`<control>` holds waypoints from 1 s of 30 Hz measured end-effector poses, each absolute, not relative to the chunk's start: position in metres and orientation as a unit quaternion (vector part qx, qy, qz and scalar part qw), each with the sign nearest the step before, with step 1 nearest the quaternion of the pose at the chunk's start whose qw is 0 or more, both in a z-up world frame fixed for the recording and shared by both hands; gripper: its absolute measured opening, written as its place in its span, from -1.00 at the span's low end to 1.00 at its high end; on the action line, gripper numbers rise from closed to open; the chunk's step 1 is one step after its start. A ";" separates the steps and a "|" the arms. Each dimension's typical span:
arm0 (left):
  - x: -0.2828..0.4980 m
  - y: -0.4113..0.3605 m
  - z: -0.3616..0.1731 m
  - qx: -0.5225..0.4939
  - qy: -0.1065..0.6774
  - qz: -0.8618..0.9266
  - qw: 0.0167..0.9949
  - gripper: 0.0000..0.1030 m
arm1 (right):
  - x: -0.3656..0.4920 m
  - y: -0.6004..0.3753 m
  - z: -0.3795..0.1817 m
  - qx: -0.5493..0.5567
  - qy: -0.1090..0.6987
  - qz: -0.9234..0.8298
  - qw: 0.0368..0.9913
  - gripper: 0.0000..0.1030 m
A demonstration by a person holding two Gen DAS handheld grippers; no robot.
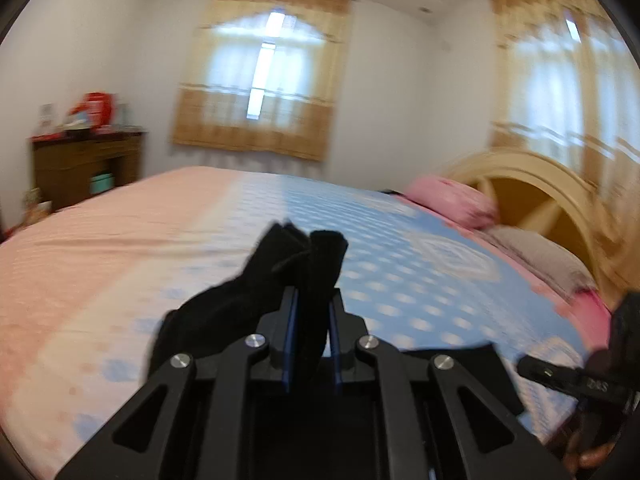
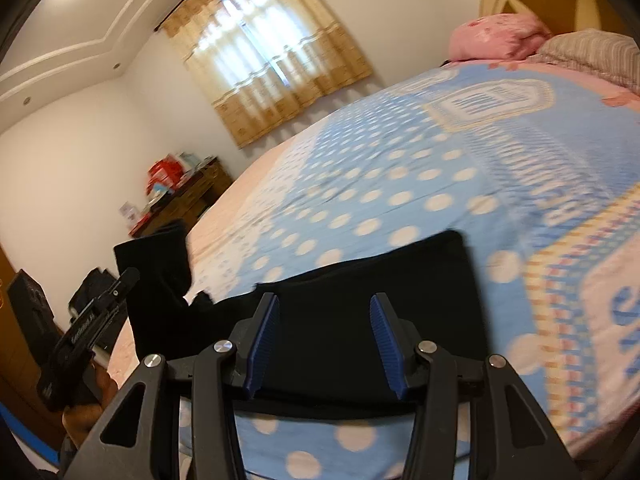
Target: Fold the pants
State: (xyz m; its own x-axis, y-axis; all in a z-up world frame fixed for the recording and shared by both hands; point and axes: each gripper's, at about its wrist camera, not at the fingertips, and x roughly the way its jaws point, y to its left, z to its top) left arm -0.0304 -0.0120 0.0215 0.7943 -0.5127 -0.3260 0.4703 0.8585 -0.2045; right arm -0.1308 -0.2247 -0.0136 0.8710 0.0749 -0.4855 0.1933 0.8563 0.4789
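My left gripper (image 1: 313, 300) pinching black pants (image 2: 360, 300) bunch above bed (image 2: 440, 168); my right gripper (image 2: 326, 312) spread, pads clear of cloth.

- The bedspread (image 1: 400, 240) lies bare from twelve round to nine o'clock of the left gripper (image 1: 314, 300); nothing blocks a pass there.
- The black pants (image 2: 360, 280) cover the near edge, under the right gripper (image 2: 324, 312).
- Pillows (image 1: 456, 200) and headboard (image 1: 552, 196) close off two o'clock.
- A wooden cabinet (image 1: 84, 160) stands past the bed at ten o'clock.
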 end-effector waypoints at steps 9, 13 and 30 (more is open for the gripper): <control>-0.059 -0.091 0.003 0.041 0.198 -0.372 0.906 -0.72 | -0.149 -0.249 -0.019 0.286 0.248 -0.046 0.924 -0.03; -0.061 -0.125 -0.022 0.108 0.238 -0.387 0.884 -0.70 | -0.148 -0.251 -0.021 0.293 0.255 -0.033 0.921 -0.03; -0.055 -0.031 0.015 0.061 0.260 -0.401 0.876 0.30 | -0.084 -0.248 -0.043 0.346 0.301 0.051 0.887 0.29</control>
